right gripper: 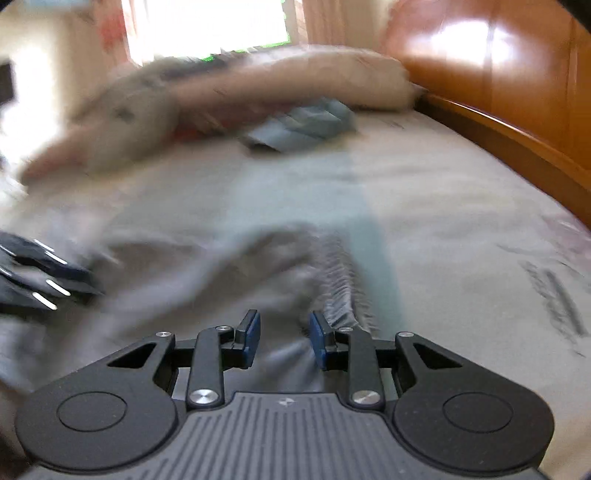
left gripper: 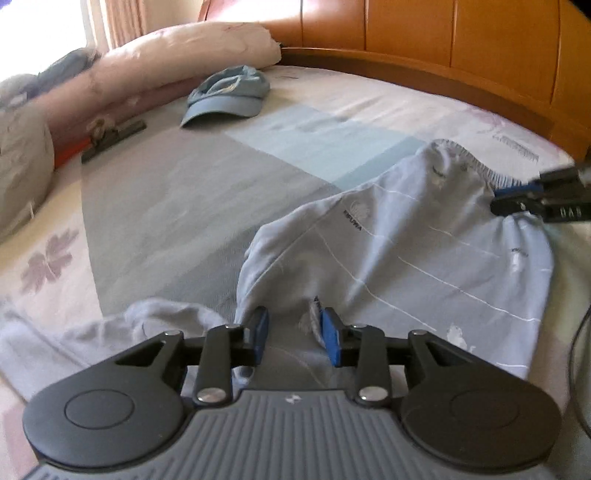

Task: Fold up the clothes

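Lying crumpled on bedsheet [left gripper: 166, 206]: pale blue shorts [left gripper: 424, 251]. Left gripper [left gripper: 293, 332] jaws spread over hem; right gripper [right gripper: 284, 339] jaws spread astride waistband.

On bed [left gripper: 155, 206]: shorts [left gripper: 406, 251] right of middle, near the foot-side edge, waistband [left gripper: 476, 166] toward headboard [left gripper: 424, 44]
Behind shorts, farther up the bed: cap [left gripper: 227, 96], just before pillow [left gripper: 184, 62]
Left of cap, beside the pillow's near edge: clip [left gripper: 110, 138]
Along the far left edge: more bedding [left gripper: 22, 155] piled before window [left gripper: 44, 26]
Headboard behind and right of everything
At shorts' near hem: left gripper [left gripper: 293, 328], cloth between its fingers
At waistband's right end: right gripper [left gripper: 517, 199], [right gripper: 282, 336], cloth between its fingers
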`<state>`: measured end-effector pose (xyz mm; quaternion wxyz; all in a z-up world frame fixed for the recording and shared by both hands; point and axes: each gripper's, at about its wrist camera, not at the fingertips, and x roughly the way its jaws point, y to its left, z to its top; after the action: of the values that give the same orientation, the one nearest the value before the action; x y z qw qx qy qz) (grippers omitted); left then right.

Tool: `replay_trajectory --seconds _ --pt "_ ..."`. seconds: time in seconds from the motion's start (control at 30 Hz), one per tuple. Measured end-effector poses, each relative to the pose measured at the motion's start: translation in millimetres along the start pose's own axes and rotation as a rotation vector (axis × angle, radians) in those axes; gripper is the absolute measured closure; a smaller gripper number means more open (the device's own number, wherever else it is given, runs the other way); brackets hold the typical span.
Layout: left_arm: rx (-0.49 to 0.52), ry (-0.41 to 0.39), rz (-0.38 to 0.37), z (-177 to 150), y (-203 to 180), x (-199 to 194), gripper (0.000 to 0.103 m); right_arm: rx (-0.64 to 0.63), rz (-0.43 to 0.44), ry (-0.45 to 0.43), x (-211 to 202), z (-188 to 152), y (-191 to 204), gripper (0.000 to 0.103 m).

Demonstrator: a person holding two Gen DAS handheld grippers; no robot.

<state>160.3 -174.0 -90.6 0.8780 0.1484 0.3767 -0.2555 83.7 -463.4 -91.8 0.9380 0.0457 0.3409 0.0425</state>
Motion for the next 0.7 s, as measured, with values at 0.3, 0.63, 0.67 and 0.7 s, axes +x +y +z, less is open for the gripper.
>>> replay_trajectory --seconds 0.3,0.63,0.67,0.7 --pt "-0.059 -0.043 -0.117 -6.6 -14.3 -35.1 0.058 0.049 0.051 -0.025 -27.9 -4.6 10.5 0.072" --pt "-0.257 -0.055 -0.089 -52.3 20.5 -89.4 0.031 0.028 0.198 -0.007 -40.7 -14.6 66.7 0.055" --pt "-0.282 -0.054 -0.084 -57.2 26.8 -92.2 0.031 0.024 0.21 -0.001 -40.9 -16.3 72.0 0.054" --pt "-0.326 -0.049 -0.081 -62.0 34.5 -92.7 0.031 0.023 0.22 0.004 -40.8 -17.6 76.8 0.054"
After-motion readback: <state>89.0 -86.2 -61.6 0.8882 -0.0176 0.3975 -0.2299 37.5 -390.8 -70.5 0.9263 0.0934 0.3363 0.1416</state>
